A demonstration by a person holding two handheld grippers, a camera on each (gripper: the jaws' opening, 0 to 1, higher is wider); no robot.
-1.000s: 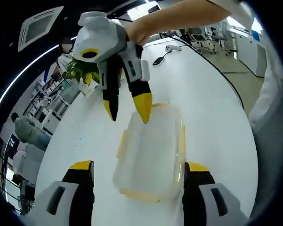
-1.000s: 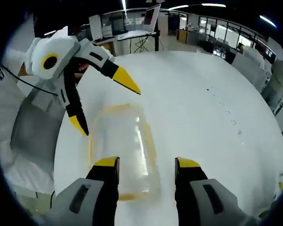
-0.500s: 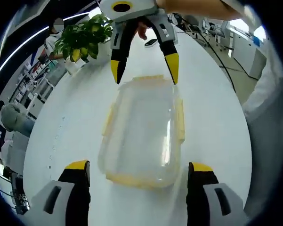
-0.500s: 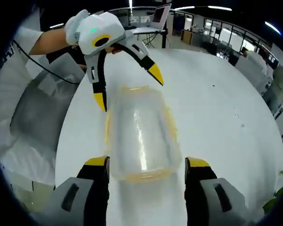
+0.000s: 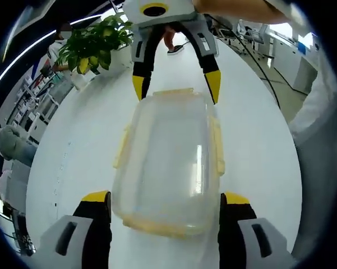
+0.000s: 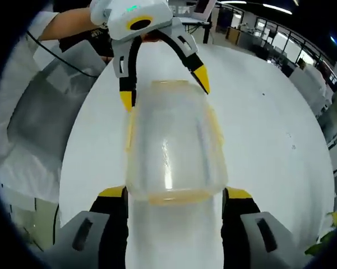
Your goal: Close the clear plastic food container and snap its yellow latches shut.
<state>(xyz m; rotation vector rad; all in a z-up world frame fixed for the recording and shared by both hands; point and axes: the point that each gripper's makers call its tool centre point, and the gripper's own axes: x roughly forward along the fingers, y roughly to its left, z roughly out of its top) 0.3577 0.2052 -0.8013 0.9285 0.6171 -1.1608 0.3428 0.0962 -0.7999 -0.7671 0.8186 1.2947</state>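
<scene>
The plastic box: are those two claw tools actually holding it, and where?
Seemingly not yet. The clear container sits on the white table, with the left gripper and right gripper open, their jaws spread around its two short ends; any touch cannot be told.

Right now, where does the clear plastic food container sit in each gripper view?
Left gripper view: the clear plastic food container lies at centre, running from between the left gripper's open jaws up to the right gripper's tips.
Right gripper view: the container fills the centre, between the right gripper's open jaws below and the left gripper above.
Shared landmark: the white table.
</scene>
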